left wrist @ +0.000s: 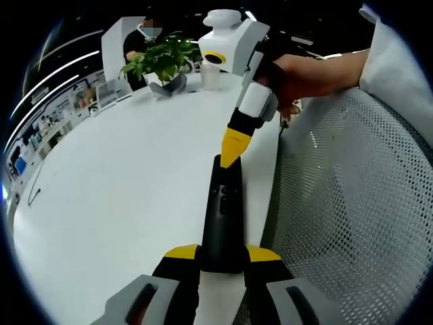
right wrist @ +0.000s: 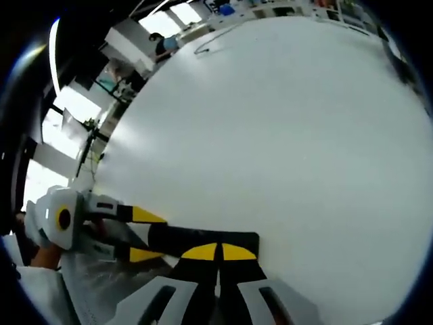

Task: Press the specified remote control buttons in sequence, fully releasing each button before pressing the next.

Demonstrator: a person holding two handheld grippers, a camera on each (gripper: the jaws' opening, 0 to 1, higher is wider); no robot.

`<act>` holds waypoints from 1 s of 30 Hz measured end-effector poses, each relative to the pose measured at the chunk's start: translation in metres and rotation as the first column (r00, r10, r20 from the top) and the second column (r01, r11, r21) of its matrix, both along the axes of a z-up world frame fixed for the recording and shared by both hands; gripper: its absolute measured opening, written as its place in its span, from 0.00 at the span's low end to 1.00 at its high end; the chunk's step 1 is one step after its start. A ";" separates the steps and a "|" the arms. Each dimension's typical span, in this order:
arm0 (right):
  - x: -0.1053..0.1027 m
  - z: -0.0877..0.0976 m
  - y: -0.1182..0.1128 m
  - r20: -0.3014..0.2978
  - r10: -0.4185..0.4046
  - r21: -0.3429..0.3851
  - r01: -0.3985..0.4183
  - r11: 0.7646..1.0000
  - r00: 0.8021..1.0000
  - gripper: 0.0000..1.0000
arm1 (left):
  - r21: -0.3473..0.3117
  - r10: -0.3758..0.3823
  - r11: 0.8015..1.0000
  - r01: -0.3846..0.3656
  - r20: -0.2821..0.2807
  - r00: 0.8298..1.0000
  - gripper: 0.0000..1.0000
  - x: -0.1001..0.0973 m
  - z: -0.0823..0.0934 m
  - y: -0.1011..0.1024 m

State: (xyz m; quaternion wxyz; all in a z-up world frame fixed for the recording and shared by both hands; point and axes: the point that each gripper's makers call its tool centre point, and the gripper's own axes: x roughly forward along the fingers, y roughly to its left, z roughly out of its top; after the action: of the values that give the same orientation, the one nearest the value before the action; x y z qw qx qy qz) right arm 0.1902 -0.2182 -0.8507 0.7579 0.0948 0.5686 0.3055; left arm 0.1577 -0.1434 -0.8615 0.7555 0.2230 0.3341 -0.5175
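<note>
We see the slim black rectangular remote control (left wrist: 222, 220) lying lengthwise near the right edge of the round white table (left wrist: 122, 203), its near end clamped between the yellow-tipped jaws of the left gripper (left wrist: 223, 261), which press on either side of it. From above, the right gripper (left wrist: 235, 150) comes down at a slant, its yellow tips drawn together into a single point that touches the far end of the remote. A person's hand (left wrist: 298, 74) grips that tool's white body (the sleeve beside it is pale).

In the right gripper view the remote (right wrist: 203, 240) runs across the bottom of the picture, close to the table's edge, and the right gripper (right wrist: 218, 253) has its two yellow pads together with only a thin seam between them, resting on the remote's dark top. The left gripper (right wrist: 139, 233) reaches in from the left, one yellow jaw above and one below the remote's end.

Beyond, at the far edge of the table (right wrist: 270, 122), stands a green leafy plant in a pale pot (left wrist: 162, 64). Right of the table lies a white perforated mesh surface (left wrist: 352, 203).
</note>
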 end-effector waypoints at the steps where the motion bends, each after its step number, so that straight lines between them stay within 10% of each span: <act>1: 0.000 0.000 0.000 -0.003 -0.002 0.002 0.002 1.000 1.000 0.00 | 0.000 0.000 1.000 0.000 0.000 1.000 0.24 0.000 0.000 0.000; 19: 0.000 -0.001 0.000 -0.041 -0.069 0.062 0.072 0.995 0.997 0.00 | -0.006 0.005 1.000 -0.005 -0.001 1.000 0.24 -0.001 0.000 0.000; 30: 0.001 -0.003 0.002 -0.132 -0.047 -0.028 0.044 0.999 0.990 0.00 | -0.006 0.007 1.000 -0.007 -0.001 1.000 0.24 -0.001 0.001 0.000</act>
State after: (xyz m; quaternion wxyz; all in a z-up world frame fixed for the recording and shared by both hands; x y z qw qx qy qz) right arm 0.1908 -0.2166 -0.8536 0.7264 0.1183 0.6191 0.2738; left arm 0.1567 -0.1439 -0.8609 0.7579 0.2195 0.3335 -0.5159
